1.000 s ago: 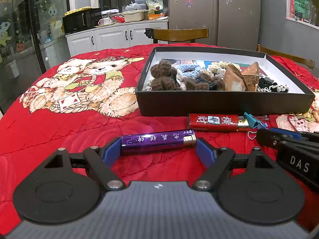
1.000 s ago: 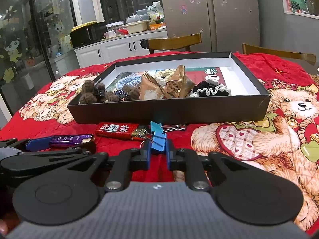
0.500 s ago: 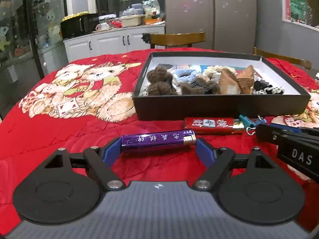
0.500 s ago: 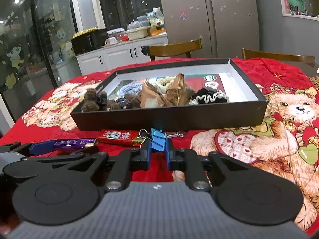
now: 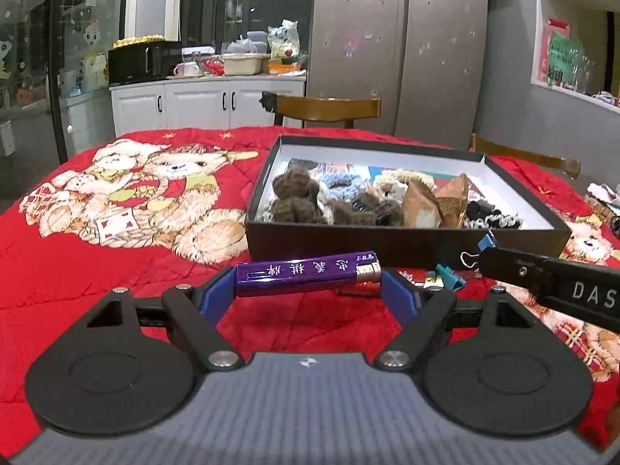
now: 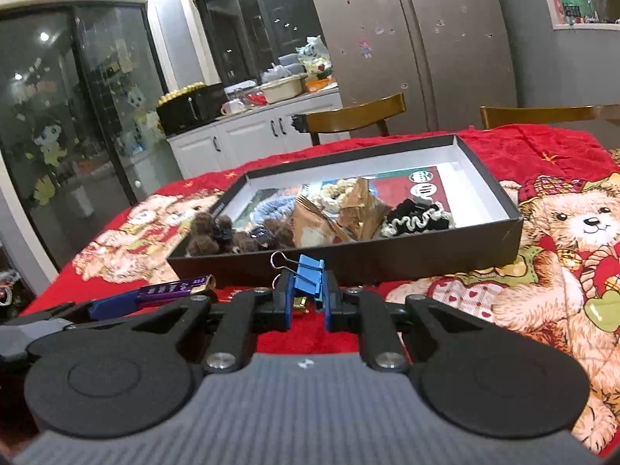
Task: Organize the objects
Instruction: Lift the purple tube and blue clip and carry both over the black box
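Note:
My left gripper is shut on a purple lighter, held crosswise above the red cloth, just short of the black box's near wall. My right gripper is shut on a blue binder clip, raised in front of the same box. The purple lighter also shows at the left in the right wrist view. The box holds brown yarn pom-poms, a blue crocheted piece, brown paper packets and a black and white frilly piece.
A second teal binder clip lies on the red teddy-bear cloth by the box's near wall. Wooden chairs stand behind the table. Kitchen cabinets and a steel fridge are further back.
Both grippers have risen from the cloth with their loads. The red lighter by the box is now hidden behind the purple one in the left wrist view.

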{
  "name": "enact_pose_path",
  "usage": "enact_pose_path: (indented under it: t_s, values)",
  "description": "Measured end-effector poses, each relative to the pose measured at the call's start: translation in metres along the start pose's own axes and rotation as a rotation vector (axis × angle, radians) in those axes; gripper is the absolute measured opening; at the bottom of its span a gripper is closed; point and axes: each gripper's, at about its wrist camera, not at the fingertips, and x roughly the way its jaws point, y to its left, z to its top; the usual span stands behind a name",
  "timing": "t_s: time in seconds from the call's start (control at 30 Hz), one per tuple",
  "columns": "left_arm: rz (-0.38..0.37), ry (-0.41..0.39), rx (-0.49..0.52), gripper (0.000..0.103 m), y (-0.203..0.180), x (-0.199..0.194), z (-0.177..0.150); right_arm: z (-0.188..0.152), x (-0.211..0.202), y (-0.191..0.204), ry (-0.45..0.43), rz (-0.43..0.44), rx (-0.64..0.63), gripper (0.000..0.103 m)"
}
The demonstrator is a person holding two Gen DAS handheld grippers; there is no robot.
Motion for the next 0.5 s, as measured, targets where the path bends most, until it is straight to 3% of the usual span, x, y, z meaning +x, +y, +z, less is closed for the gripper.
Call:
enact_pose_path:
  t_s: [0.3, 0.5]
  values:
    - [-0.054, -0.084, 0.02, 0.084, -0.003, -0.02, 0.004, 0.009, -0.008, -0.005, -0.015, 0.09, 0.026, 0.017]
    - [-0.064, -0.095, 0.019, 0.084, -0.004, -0.024, 0.006, 0.013, -0.012, -0.01, -0.029, 0.128, 0.074, 0.017]
